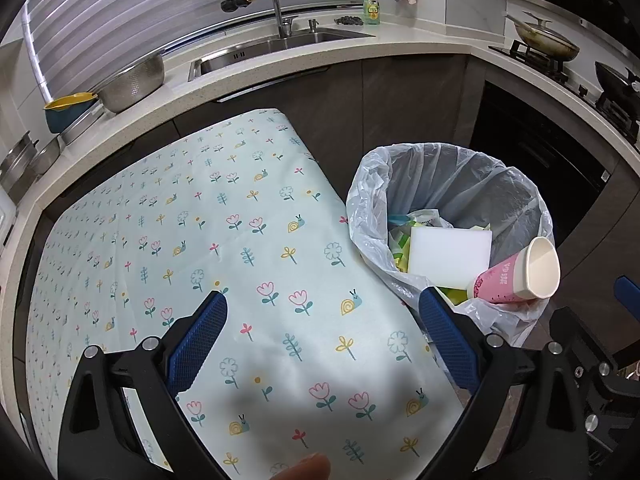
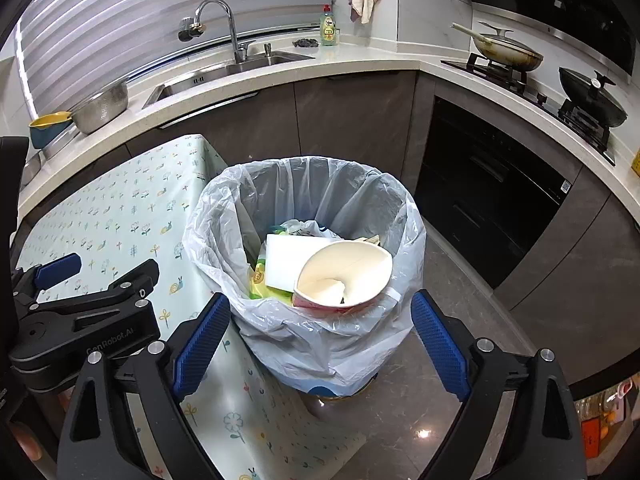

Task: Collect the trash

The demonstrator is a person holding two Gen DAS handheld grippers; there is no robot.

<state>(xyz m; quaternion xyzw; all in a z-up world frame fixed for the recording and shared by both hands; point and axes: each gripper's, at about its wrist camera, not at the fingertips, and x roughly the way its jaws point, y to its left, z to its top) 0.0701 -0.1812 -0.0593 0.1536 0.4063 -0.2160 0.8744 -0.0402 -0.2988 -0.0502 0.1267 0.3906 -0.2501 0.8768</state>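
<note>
A trash bin lined with a pale plastic bag (image 1: 448,184) (image 2: 304,200) stands on the floor beside a table with a flowered cloth (image 1: 224,248) (image 2: 120,208). In it lie a white sponge block (image 1: 448,256) (image 2: 288,256), green wrappers (image 2: 260,280) and a pink paper cup (image 1: 516,276) (image 2: 344,276) that is tilted at the rim, mouth up. My left gripper (image 1: 320,332) is open and empty above the cloth, left of the bin. My right gripper (image 2: 320,336) is open and empty just in front of the bin, above the cup.
A counter with a sink (image 1: 280,46) (image 2: 224,70), a faucet, a metal colander (image 1: 132,82) and a dish soap bottle (image 2: 329,26) runs behind. A stove with pans (image 2: 508,54) is at the right. Dark cabinets and an oven (image 2: 492,196) face a grey tiled floor (image 2: 420,412).
</note>
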